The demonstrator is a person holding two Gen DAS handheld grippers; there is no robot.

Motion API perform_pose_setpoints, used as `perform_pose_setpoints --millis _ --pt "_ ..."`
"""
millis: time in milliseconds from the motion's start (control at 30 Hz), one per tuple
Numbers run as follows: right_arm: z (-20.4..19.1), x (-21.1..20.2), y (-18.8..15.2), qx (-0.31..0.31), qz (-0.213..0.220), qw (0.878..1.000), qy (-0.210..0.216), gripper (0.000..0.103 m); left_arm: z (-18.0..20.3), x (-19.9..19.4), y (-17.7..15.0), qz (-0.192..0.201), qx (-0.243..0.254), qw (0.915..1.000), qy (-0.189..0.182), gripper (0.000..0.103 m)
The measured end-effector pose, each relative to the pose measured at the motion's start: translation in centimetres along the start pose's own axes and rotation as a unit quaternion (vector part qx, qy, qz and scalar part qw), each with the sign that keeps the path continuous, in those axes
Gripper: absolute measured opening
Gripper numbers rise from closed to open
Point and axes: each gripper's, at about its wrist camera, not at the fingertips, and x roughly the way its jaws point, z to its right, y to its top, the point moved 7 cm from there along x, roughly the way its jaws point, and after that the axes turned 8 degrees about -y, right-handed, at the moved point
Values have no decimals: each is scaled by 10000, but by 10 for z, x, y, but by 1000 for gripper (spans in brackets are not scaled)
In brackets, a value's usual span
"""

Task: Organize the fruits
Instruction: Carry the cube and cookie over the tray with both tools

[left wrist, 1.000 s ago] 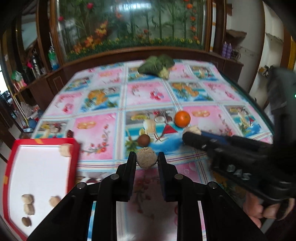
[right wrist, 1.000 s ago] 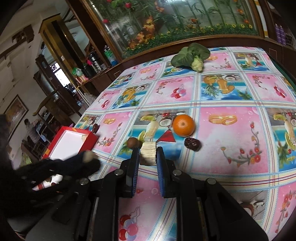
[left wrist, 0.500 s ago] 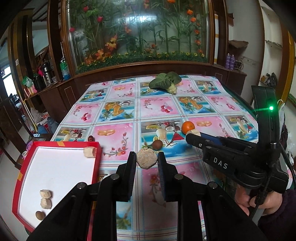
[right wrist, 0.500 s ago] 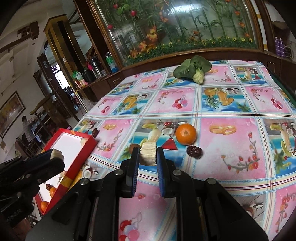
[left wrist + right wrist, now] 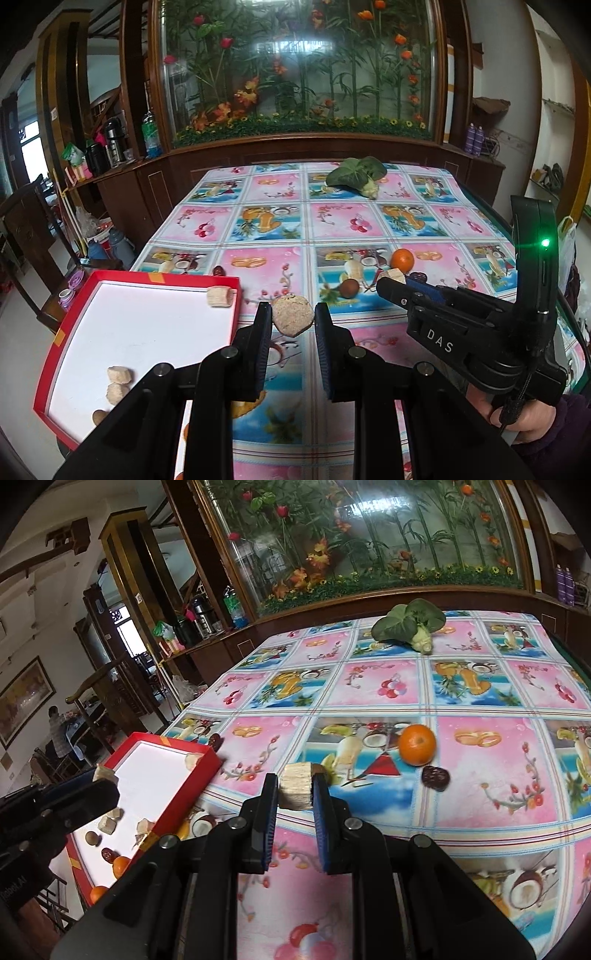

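pinching a rough tan lump (image 5: 292, 319) between its two fingers, my left claw (image 5: 292, 325) hangs above the surface (image 5: 332, 225) beside the near right corner of the red tray (image 5: 55, 341). my right claw (image 5: 295, 788) is clamped on a pale, cut-faced chunk (image 5: 296, 785), held over the fruit-print cloth, and from the left wrist camera i see that same claw reaching in from the right with its piece at the tip. inside the tray lie several tan pieces, one (image 5: 219, 296) against the far right corner and others (image 5: 117, 376) near the front; the right view also shows small oranges (image 5: 120, 866) and a dark date there. still out on the surface are an orange (image 5: 417, 744), a dark date (image 5: 436, 778) just beside it, a brown round fruit (image 5: 349, 287), another date (image 5: 219, 272) beyond the tray's far edge, and a leafy green (image 5: 406, 626) well apart at the far end.
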Motion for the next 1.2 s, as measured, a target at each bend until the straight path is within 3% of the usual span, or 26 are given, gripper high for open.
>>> perform_pose_setpoints --millis 1200 --pt "-133 26 -25 -626 -124 9951 750 21 -116 -22 -40 66 -926 9940 575 22"
